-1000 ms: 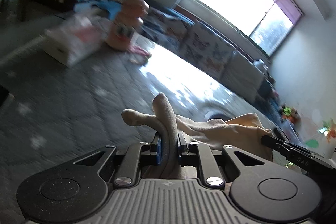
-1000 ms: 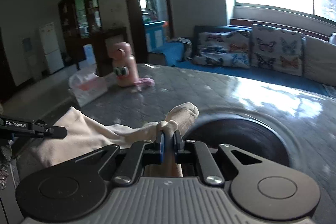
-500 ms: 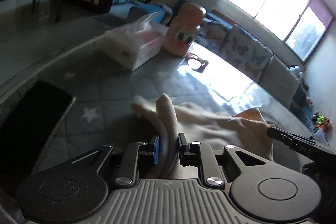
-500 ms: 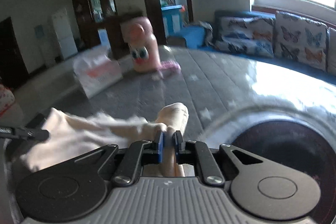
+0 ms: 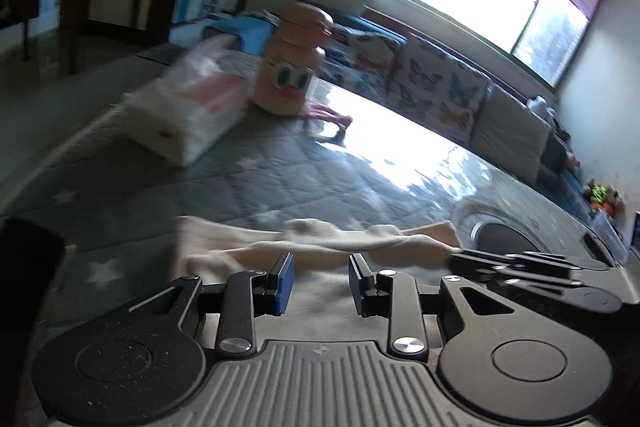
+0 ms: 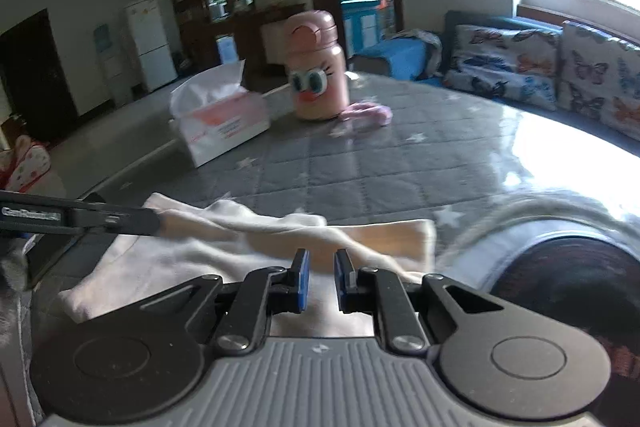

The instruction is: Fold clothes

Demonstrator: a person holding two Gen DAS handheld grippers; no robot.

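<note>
Both hand-held grippers, left (image 5: 320, 281) and right (image 6: 319, 279), just opened, jaws apart, nothing pinched. Cloth (image 6: 224, 255) lies on desk (image 6: 360, 167) beneath. Soft, light, limp; grab at corners.

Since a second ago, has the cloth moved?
Yes. The cloth was pinched up between the right tongs; these have just been opening, and it now lies flat on the grey quilt, before the pink bottle.

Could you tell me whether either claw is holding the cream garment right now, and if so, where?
Neither: the left claw and right claw have just been opening, pads clear of the cream garment.
</note>
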